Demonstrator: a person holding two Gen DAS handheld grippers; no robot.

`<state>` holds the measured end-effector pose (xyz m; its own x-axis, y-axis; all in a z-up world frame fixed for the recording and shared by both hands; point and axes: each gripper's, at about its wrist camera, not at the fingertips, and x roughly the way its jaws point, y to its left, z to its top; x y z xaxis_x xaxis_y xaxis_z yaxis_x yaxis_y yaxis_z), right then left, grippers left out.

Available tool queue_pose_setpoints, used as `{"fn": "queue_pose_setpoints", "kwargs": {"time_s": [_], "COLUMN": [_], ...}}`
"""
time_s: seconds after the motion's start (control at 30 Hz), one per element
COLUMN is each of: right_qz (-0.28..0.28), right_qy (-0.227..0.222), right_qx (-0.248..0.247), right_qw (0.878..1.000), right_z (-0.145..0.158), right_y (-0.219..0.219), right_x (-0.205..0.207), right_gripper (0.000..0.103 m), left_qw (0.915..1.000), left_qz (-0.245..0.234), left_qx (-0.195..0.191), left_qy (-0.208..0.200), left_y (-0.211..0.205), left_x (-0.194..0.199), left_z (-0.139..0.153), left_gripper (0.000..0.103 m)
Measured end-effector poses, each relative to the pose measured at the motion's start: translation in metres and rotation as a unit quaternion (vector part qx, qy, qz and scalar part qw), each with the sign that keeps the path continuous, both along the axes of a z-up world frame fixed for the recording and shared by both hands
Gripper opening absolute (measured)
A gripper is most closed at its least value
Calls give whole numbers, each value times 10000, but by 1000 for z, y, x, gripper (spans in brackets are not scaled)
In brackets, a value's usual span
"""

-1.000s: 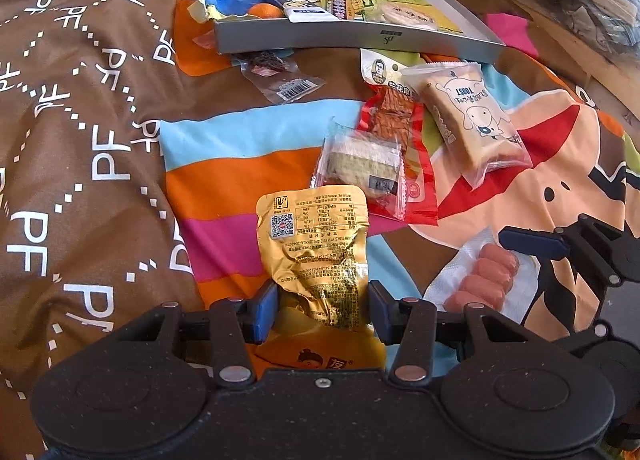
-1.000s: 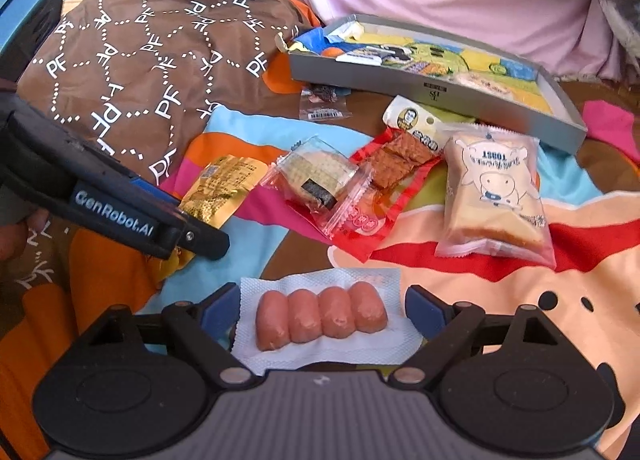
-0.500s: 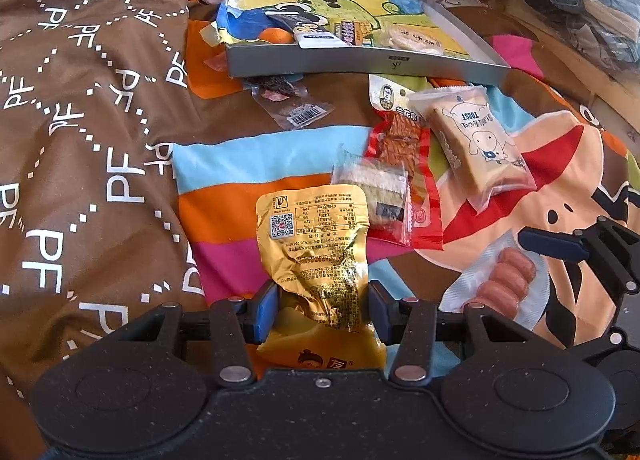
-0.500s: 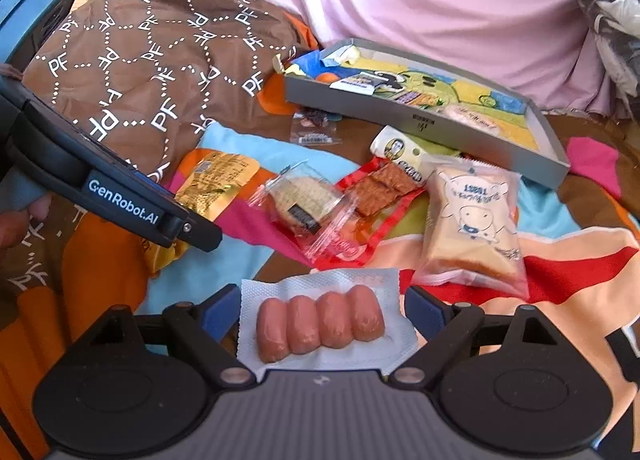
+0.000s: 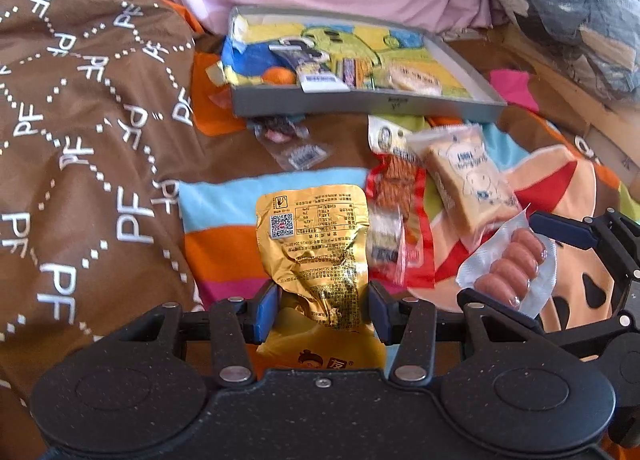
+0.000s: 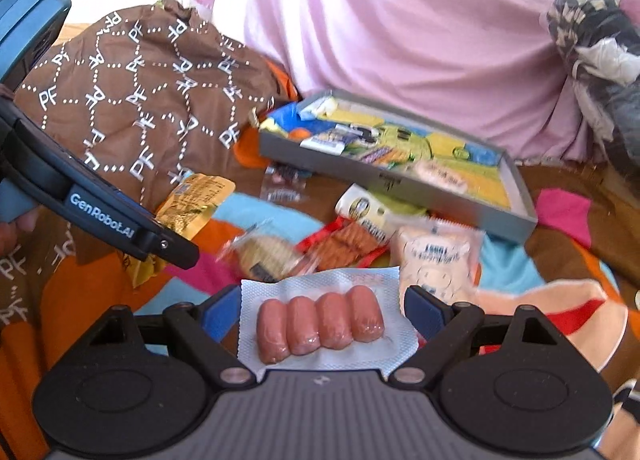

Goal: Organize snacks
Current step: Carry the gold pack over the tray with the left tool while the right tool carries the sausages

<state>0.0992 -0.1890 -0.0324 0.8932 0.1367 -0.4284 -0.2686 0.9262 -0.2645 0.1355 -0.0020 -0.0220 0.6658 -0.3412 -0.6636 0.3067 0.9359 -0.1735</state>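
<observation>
My left gripper (image 5: 322,306) is shut on a gold foil snack packet (image 5: 316,244), held upright above the striped bedspread. My right gripper (image 6: 320,308) is shut on a white pack of small sausages (image 6: 320,326), which rests flat between its fingers. The left wrist view shows that sausage pack (image 5: 512,272) raised and tilted at the right. The right wrist view shows the left gripper (image 6: 160,236) at the left with the gold packet (image 6: 192,199). Ahead lies a grey tray (image 5: 360,105) holding several snacks.
On the bedspread before the tray lie a toast pack (image 5: 468,179), a red packet (image 5: 394,195), a clear-wrapped cake (image 6: 268,252), a white-green packet (image 6: 364,207) and a small clear packet (image 5: 296,143). A brown quilt (image 5: 80,139) rises at the left, pink fabric (image 6: 400,39) behind.
Both grippers have risen and tipped up toward the tray. The sausage pack has come off the bedspread in the right gripper. The gold packet stays gripped.
</observation>
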Motion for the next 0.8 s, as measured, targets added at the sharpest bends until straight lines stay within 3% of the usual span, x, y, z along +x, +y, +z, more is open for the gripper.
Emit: {"fn": "queue_pose_setpoints", "kwargs": {"time_s": [0.2,0.4,0.63,0.8], "right_qz": [170,217,181,132], "right_qy": [-332,-480,-647,-765], "right_qx": [-141,80,318,500], "right_qw": [9992,9986,9972,9957], "right_z": [16,41,70,86], "right_y": [-6,-21,-38,-44], "right_x": [22,63,132,176], "right_gripper": [91,91,91,91], "left_qw": [9995,9979,9950,9941], "left_qz": [178,413,412,427], "left_qx": [-88,-235,-269,-404], "left_qy": [-242,-445,-874,-917], "left_y": [6,12,-2,-13], "left_x": [11,34,86,129], "left_z": [16,41,76,89], "left_gripper": [50,50,50,50]}}
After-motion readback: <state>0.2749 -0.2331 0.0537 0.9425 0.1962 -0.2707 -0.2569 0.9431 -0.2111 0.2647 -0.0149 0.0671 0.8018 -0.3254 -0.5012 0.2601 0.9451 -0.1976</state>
